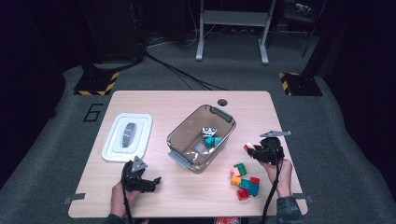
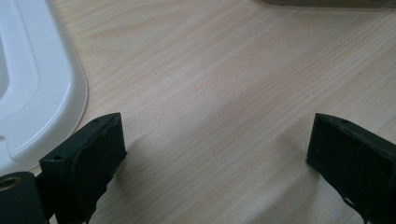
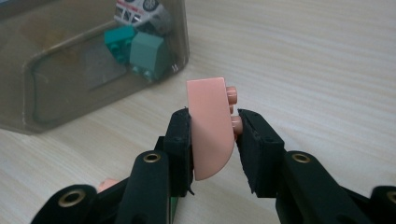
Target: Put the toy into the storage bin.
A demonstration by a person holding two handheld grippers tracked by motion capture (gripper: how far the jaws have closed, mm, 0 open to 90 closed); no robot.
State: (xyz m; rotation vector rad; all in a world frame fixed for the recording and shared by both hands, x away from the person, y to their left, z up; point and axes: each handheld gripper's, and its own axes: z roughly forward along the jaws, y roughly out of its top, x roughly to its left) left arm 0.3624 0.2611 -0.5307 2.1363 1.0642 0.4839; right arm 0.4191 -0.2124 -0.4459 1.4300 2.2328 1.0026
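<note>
My right gripper [image 3: 212, 128] is shut on a pink rounded brick [image 3: 211, 123], held above the table to the right of the smoky clear bin [image 3: 56, 88]. In the high view this gripper [image 1: 254, 149] hovers right of the bin [image 1: 180, 133] with the pink brick [image 1: 249, 147] at its tip. Inside the bin lie teal bricks [image 1: 213, 140] and a small white toy car [image 1: 209, 131]. A pile of coloured bricks [image 1: 245, 181] sits on the table below the right hand. My left gripper [image 1: 152, 182] rests open at the front left, its jaws [image 2: 215, 149] wide over bare wood.
A white bin lid [image 1: 127, 136] lies flat at the left of the wooden table [image 1: 187, 105]; its rim [image 2: 42, 93] is close to the left gripper. A round cable hole [image 1: 222, 102] is near the table's far edge. Dark floor and stands surround the table.
</note>
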